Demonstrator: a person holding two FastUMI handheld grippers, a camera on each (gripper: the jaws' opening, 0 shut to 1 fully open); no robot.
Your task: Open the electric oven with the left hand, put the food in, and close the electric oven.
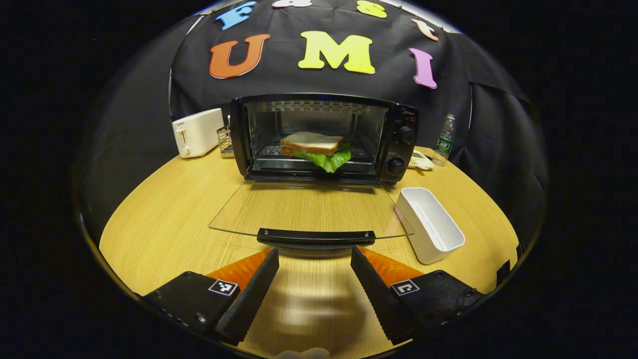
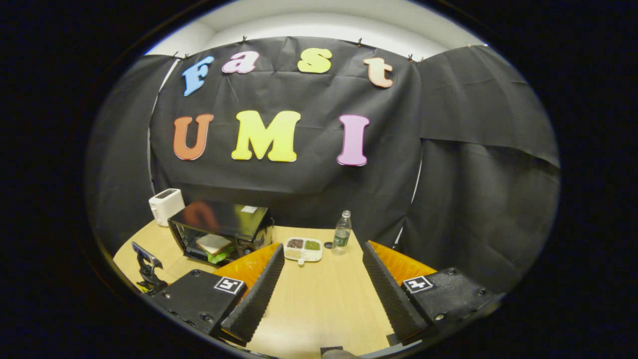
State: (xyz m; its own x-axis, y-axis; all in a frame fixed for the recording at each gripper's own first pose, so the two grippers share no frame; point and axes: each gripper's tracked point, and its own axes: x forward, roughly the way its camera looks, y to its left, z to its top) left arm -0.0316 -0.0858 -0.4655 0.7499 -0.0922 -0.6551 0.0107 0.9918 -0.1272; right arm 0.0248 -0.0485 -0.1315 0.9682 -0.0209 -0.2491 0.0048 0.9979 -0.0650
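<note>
Left gripper (image 1: pixel 314 279) gapes before oven (image 1: pixel 324 137) door (image 1: pixel 309 207) lying flat, handle (image 1: pixel 315 237) crosswise.

Black cloth wall (image 2: pixel 448 149), wooden table (image 1: pixel 164 224) (pale grain)

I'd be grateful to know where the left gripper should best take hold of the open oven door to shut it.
Probably by the dark bar handle on the front edge of the glass door, which lies flat and hinged at the oven. It runs crosswise just ahead of the open left gripper, so come straight in from the front, one finger above and one below, then lift.
</note>
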